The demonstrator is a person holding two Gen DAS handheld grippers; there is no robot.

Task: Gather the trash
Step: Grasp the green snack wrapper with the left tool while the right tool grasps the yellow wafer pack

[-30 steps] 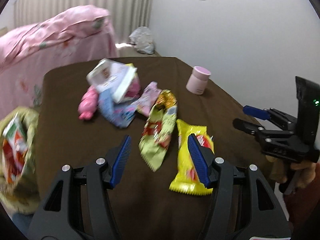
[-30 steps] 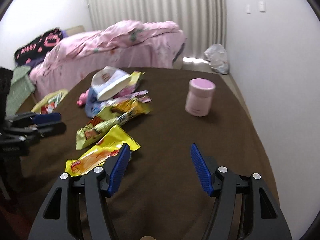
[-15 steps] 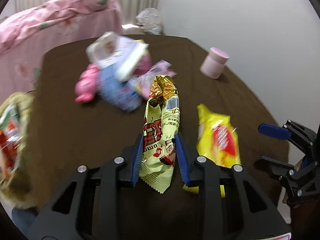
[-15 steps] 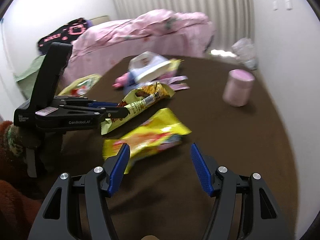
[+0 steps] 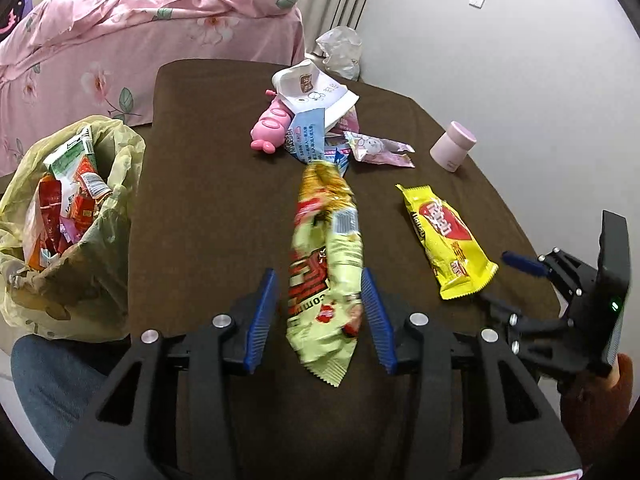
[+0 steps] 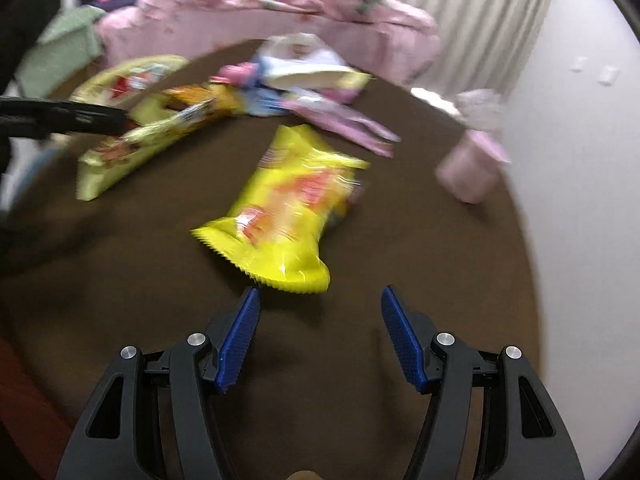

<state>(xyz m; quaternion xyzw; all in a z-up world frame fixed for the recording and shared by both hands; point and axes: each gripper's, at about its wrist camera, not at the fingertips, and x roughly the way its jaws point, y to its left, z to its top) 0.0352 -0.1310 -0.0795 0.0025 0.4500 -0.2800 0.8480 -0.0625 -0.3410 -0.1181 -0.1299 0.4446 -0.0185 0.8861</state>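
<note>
Both wrist cameras look steeply down, close over the brown table (image 5: 208, 200), sharing its wrapper-strewn middle.

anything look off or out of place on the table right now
Mostly strewn trash, as expected. The odd one is the pink lidded jar, standing upright apart from the wrappers; it looks like a keeper. The pale green snack wrapper sits loosely between the opening left hand-held gripper pads.

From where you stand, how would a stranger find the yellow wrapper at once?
Start at the brown table and pass the pink jar at its far right edge. The yellow wrapper lies flat and alone, nearer than the jar. Only it is bright yellow with a red heart-shaped logo; the green wrapper beside it is paler.
</note>
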